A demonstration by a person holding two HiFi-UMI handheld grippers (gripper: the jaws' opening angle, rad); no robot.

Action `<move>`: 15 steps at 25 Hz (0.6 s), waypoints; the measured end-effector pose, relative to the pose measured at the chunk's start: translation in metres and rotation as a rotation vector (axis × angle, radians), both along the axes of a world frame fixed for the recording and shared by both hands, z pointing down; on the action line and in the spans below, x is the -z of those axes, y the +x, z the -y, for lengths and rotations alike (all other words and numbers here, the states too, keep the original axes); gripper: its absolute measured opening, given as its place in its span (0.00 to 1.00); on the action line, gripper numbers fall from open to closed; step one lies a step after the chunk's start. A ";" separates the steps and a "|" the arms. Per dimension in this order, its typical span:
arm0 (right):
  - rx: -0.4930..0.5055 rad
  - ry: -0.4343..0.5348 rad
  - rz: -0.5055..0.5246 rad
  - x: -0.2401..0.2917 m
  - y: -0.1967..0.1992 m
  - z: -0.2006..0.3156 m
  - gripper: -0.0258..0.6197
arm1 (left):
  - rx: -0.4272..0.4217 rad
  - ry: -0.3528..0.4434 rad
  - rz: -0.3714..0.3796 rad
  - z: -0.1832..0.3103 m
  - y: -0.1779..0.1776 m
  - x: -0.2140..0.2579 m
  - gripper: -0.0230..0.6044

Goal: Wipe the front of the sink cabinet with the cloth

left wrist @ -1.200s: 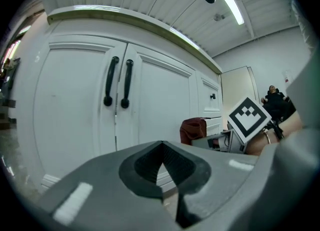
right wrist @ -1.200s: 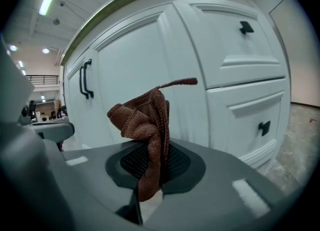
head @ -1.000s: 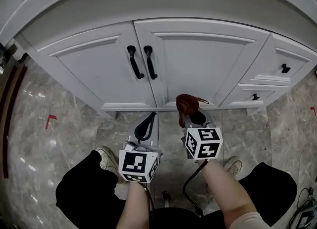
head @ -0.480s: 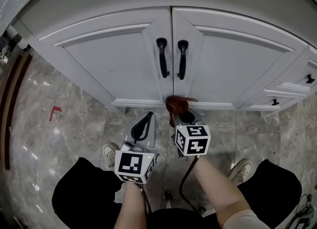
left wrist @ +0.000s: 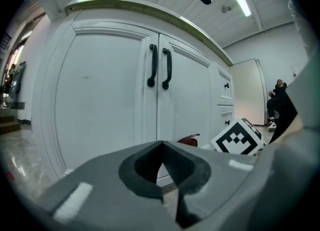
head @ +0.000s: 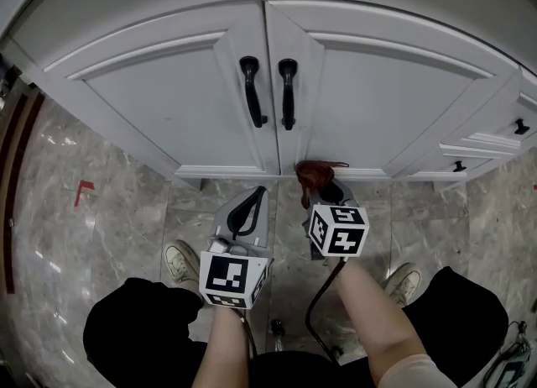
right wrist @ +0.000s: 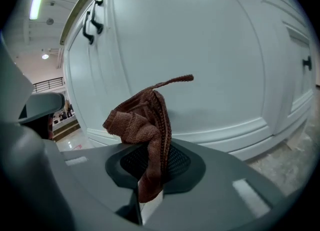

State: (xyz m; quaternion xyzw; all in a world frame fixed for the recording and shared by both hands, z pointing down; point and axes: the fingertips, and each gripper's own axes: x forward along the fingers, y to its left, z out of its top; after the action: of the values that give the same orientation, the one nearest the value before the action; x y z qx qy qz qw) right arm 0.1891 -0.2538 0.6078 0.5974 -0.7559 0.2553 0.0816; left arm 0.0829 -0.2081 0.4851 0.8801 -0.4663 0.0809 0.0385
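Both forearms are held forward and low before the sink cabinet [head: 168, 101], which has two doors and two black handles [head: 250, 92]. One brown cloth [head: 314, 174] is clamped in the right gripper [head: 323, 191] near the right door's bottom edge; the left gripper [head: 248, 208] is closed, empty

Cloth [head: 315, 174]: rust-brown knit, bunched, pinched in rt claw [head: 324, 193], one tail sticking out. It's at the rt door's bottom rail; contact unclear. Cabinet front [head: 159, 101]: white, panelled, doors shut, black handles [head: 288, 92] at cloth's 11 o'clock.
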 end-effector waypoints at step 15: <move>-0.206 -0.007 -0.093 0.008 0.142 -0.024 0.17 | -0.114 -0.020 -0.088 -0.018 0.087 0.003 0.04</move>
State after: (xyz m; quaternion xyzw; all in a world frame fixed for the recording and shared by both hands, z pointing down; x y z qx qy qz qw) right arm 0.3315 -0.2297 0.5996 0.6828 -0.6850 0.2368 0.0921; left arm 0.1694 -0.1901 0.4816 0.9075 -0.4124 0.0487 0.0630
